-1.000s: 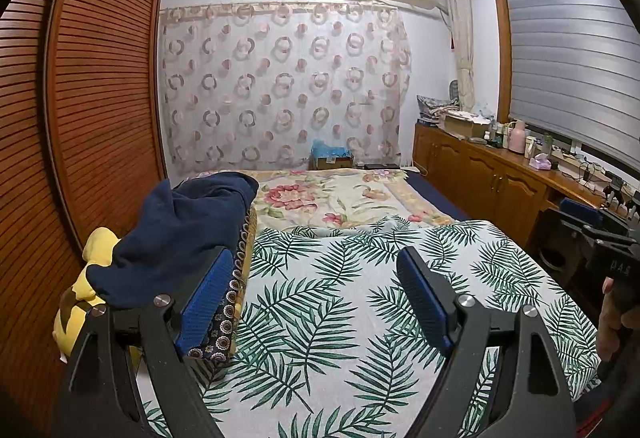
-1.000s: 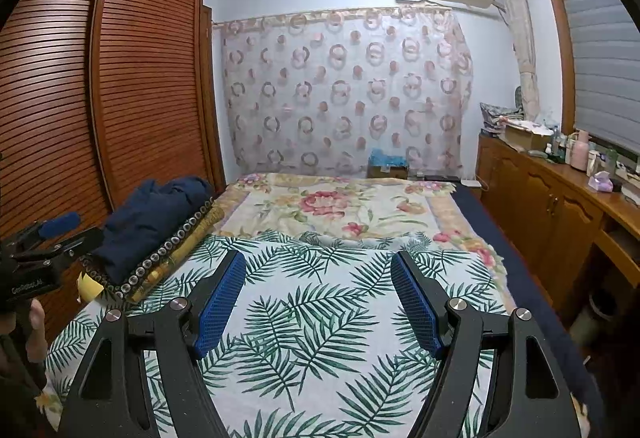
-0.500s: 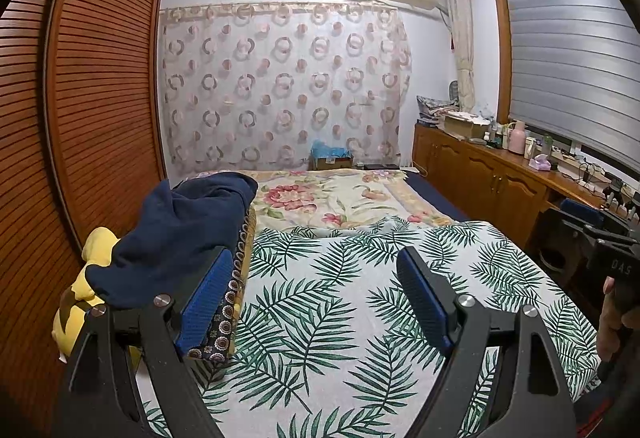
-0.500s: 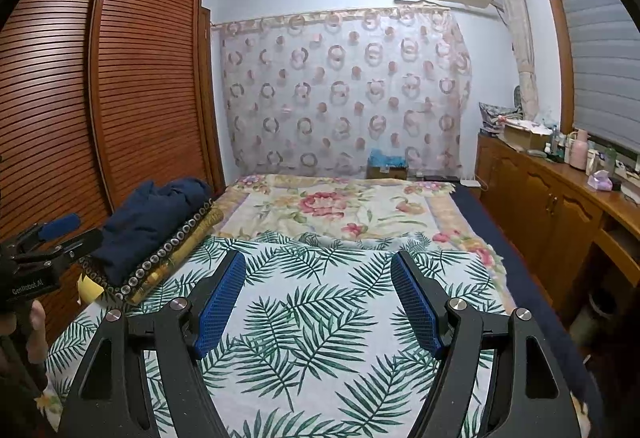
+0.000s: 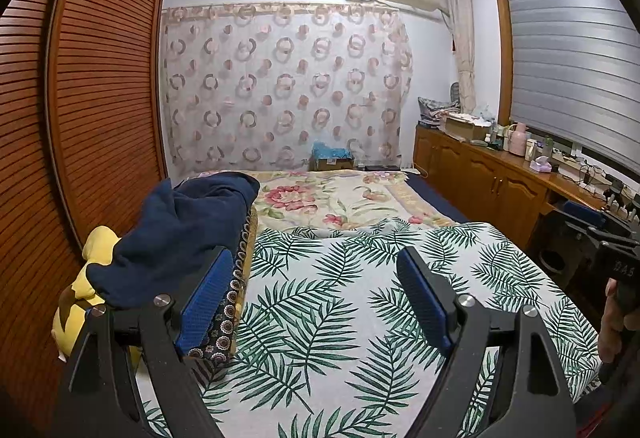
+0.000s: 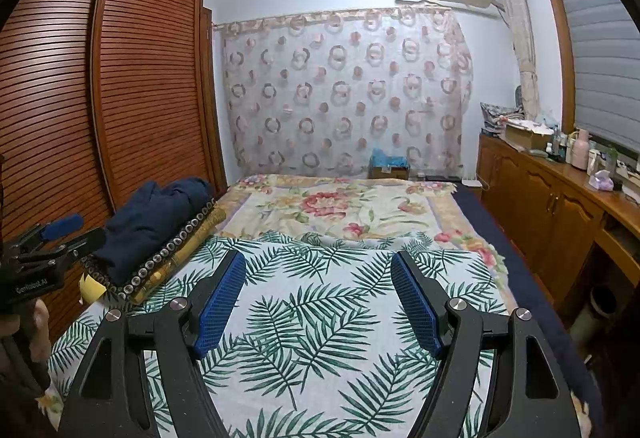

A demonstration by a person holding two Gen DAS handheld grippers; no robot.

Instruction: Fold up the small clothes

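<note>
Both sets of jaws held wide apart and empty, left gripper (image 5: 316, 302), right gripper (image 6: 318, 300), navy garment (image 5: 180, 234) heaped beyond the left gripper's left jaw, only palm-print sheet (image 6: 320, 322) seen between the jaws.

— What is on the bed (image 5: 436, 203)?
— A sheet with green leaves (image 5: 340, 302) covers the near part. A flower blanket (image 5: 328, 197) lies at the far part.
— And at the left edge?
— A folded patterned blanket (image 6: 176, 250) with dark blue clothes (image 5: 176, 234) on top, and something yellow (image 5: 96, 250) beside it.
</note>
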